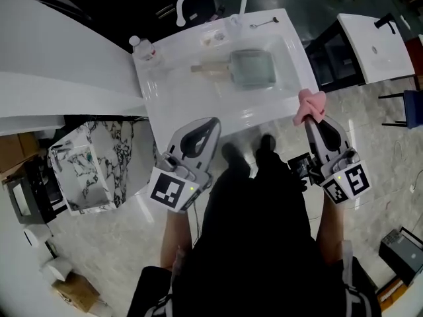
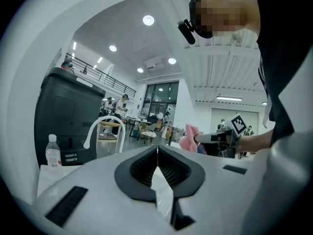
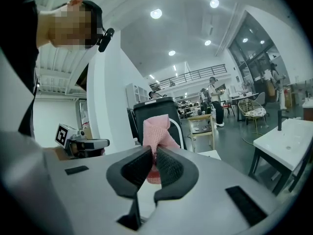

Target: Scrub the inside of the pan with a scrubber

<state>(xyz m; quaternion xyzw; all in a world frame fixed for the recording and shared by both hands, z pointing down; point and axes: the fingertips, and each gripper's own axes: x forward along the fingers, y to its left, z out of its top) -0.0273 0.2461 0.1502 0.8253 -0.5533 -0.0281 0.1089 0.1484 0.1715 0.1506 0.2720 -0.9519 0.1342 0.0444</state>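
Left gripper sits close by the body, ribbed black jaws pressed together, nothing between them. Right gripper clamps a pink knitted mesh scrubber, crumpled, poking out past the tips. Pan lies well ahead in the glossy white sink: squarish, grey, pale wooden handle pointing left, long axis across the head view.
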